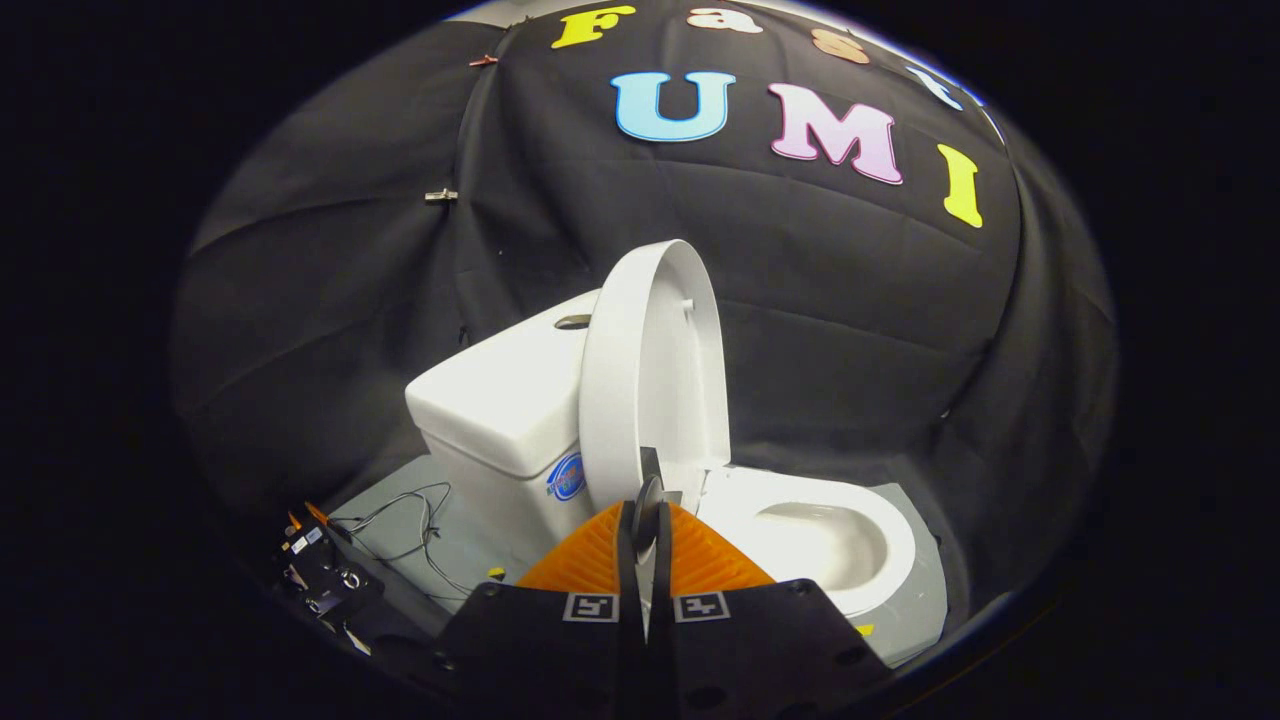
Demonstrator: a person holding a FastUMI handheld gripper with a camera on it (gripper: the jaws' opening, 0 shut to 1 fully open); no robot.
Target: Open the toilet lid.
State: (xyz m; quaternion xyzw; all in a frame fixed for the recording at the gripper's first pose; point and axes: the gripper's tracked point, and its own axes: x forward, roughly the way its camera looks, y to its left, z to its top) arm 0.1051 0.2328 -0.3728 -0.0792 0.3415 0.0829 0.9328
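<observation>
A white toilet stands on a grey mat point(920, 610) against the black cloth wall. Its lid point(655, 370) is raised nearly upright, with its back toward the tank point(500, 400) and its inner face turned to the bowl. The seat and open bowl point(830, 540) lie beyond my fingers and slightly to their right. My gripper point(648, 495) is low in front of the toilet, its tips just below the lid's bottom edge near the hinge. The fingers are pressed together and I see nothing held between them.
A flush button point(572, 321) sits on top of the tank. Thin wires point(400, 520) trail across the mat to the left of the tank. A small black device point(325, 580) lies at the mat's near left corner. Black cloth closes in the booth behind and on both sides.
</observation>
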